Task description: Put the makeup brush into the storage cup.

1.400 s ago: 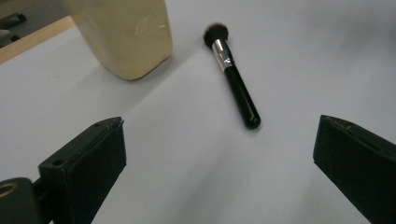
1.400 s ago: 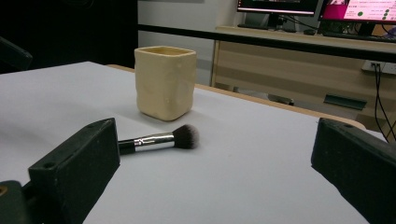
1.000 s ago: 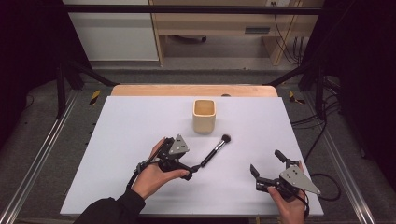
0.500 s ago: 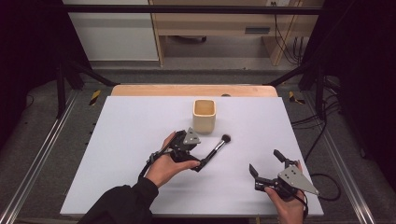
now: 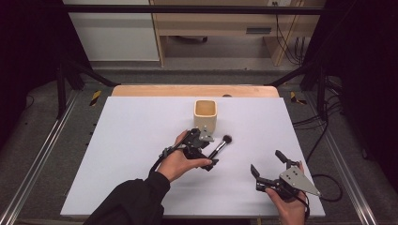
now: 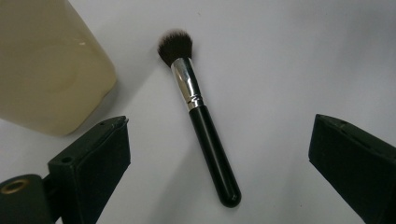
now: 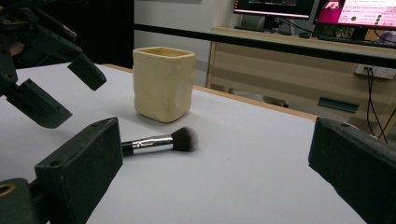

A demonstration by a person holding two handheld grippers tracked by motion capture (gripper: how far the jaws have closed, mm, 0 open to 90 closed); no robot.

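Left gripper point(image 5: 206, 151) moved forward, now over brush point(image 5: 220, 146) beside cup point(image 5: 205, 115), fingers spread, brush between. Right gripper point(image 5: 268, 164) low over table point(image 5: 122, 140), fingers spread, empty.

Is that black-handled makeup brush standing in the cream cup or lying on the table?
Lying flat on the white table, outside the cream square cup: the black-handled makeup brush rests beside it.

Black-handled makeup brush point(image 6: 205, 126) lies flat beside upright cream cup point(image 5: 205, 115).
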